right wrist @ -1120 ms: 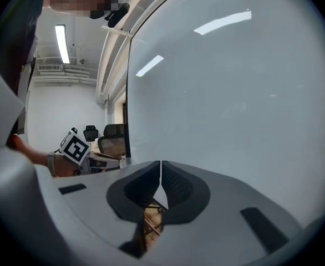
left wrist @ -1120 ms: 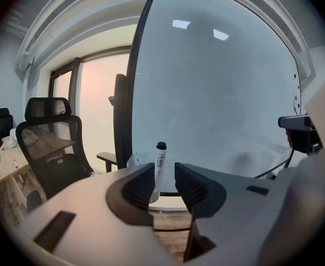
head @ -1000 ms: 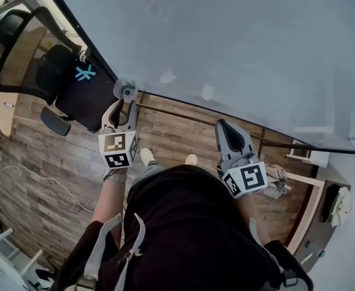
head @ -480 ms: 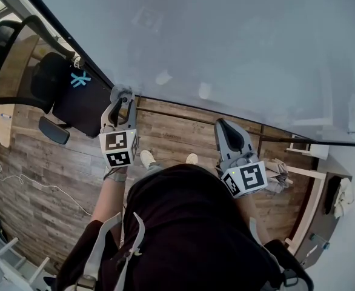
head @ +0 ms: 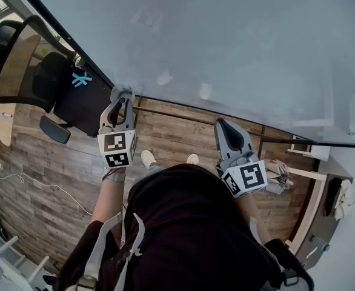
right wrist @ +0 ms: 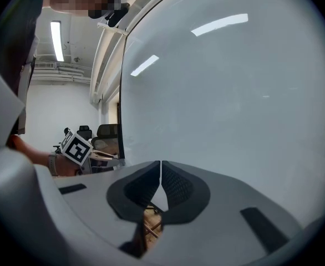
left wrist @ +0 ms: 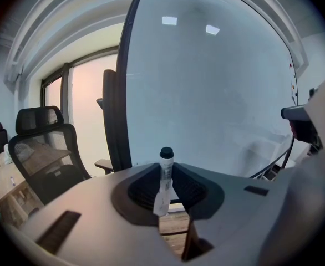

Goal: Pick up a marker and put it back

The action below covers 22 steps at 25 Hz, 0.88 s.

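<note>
Marker [left wrist: 164, 183] pinched at whiteboard's [head: 238, 35] edge by left claw [left wrist: 166, 164], just closing; right claw [right wrist: 160, 169] closed.

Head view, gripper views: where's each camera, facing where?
Head view: on the head, steeply down; whiteboard, floor, torso, left gripper, right gripper.
Left gripper view: along left gripper's jaws, just closing on marker, facing whiteboard.
Right gripper view: along right gripper's shut jaws, facing whiteboard.
Shared: whiteboard in all; left gripper in head and right gripper views.
</note>
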Motion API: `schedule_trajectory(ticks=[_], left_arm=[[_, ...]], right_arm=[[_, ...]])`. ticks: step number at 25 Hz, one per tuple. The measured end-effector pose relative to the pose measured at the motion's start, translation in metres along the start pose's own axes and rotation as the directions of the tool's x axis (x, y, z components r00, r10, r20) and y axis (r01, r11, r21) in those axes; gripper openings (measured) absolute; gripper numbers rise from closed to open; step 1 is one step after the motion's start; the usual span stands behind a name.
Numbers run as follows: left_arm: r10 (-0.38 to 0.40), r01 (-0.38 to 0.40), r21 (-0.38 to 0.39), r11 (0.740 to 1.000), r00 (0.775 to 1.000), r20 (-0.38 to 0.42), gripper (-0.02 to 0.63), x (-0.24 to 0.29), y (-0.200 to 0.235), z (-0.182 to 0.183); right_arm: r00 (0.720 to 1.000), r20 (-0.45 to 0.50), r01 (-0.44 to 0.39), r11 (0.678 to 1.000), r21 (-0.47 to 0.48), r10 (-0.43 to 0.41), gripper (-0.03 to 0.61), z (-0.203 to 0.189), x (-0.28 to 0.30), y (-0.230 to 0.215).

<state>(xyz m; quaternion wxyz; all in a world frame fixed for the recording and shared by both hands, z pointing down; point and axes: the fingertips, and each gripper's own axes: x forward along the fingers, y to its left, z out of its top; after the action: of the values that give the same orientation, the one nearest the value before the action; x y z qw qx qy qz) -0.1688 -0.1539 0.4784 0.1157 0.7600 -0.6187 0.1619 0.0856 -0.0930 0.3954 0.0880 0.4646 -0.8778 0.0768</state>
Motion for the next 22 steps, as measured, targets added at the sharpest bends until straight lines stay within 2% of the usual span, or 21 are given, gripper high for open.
schedule_trajectory(ticks=[12,22], left_arm=[[0.013,-0.019,0.077,0.997,0.997,0.076,0.074,-0.027,-0.006,0.038],[0.063,-0.085,0.123,0.989,0.983,0.17,0.074,-0.073,-0.011,0.083]], right_arm=[[0.997,0.016,-0.082,0.997,-0.005,0.082,0.021,0.005,0.008,0.005],[0.982,0.039,-0.182,0.983,-0.03,0.183,0.023,0.017,0.015,0.017]])
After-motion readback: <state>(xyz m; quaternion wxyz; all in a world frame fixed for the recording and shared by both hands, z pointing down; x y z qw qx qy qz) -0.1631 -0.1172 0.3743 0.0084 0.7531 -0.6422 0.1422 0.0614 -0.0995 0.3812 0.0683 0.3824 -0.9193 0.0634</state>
